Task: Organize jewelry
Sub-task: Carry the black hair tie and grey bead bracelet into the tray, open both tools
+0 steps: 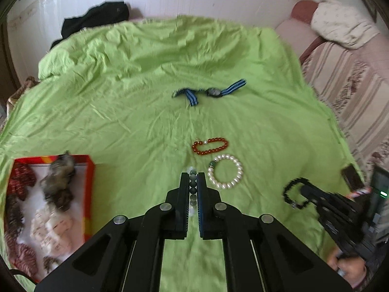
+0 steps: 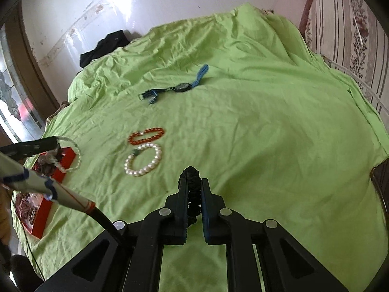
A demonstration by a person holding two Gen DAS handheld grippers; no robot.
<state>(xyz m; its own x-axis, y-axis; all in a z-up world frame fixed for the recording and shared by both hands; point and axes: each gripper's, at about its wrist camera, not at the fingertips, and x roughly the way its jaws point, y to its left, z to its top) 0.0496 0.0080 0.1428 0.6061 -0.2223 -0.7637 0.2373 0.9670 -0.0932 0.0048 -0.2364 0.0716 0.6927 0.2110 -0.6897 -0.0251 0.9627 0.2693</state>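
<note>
Left gripper: fingers clamped on a string of dark green and clear beads, above the green bedsheet. Right gripper: fingers pinched together on a black beaded bracelet.

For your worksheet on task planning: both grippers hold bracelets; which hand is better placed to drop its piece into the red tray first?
Left, probably: the left gripper, shut on the clear-and-dark bead bracelet, is beside the red tray.
</note>
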